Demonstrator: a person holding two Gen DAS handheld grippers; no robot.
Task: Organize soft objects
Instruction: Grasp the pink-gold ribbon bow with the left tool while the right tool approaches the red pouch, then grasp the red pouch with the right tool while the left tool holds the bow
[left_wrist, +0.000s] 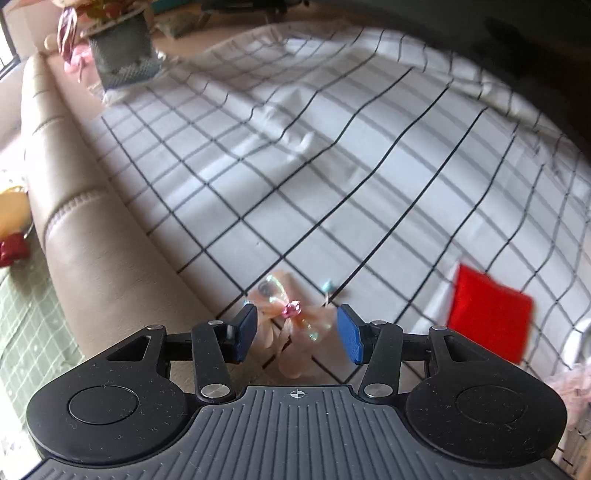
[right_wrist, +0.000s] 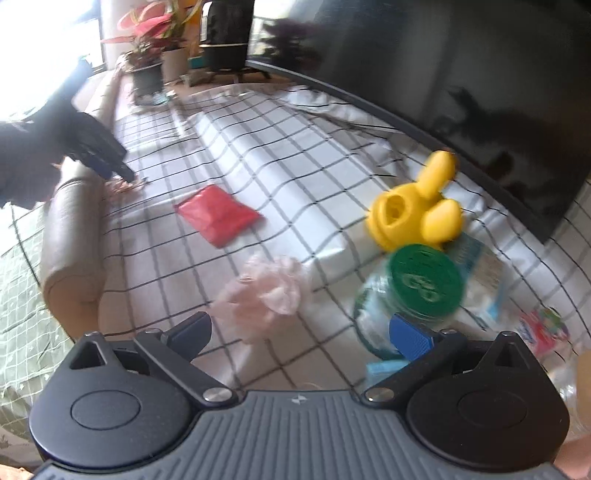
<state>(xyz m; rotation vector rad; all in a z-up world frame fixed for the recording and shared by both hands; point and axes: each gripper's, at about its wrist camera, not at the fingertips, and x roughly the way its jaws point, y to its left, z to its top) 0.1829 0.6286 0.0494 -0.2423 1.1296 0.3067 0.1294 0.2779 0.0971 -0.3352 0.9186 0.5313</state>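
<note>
Left gripper (left_wrist: 295, 332) wide around half-hidden pink bow (left_wrist: 291, 325); right gripper (right_wrist: 299, 332) wide, jar (right_wrist: 406, 295) blurred.

The checked cloth (left_wrist: 332, 177) looks like thin matt cotton, creased, lying beside a smooth, faintly shiny leather-like bolster (left_wrist: 85, 236). The peach bow (left_wrist: 291, 325) seems sheer gauzy fabric with a glossy pink bead, the red pad (right_wrist: 218, 214) matt cloth. The yellow toy (right_wrist: 417, 206) looks like smooth plastic, and the pink puff (right_wrist: 262, 291) like frilly mesh.

Checked cloth (right_wrist: 280, 155) carries red pouch (right_wrist: 218, 214), pink puff (right_wrist: 266, 291), yellow toy (right_wrist: 417, 210).
</note>
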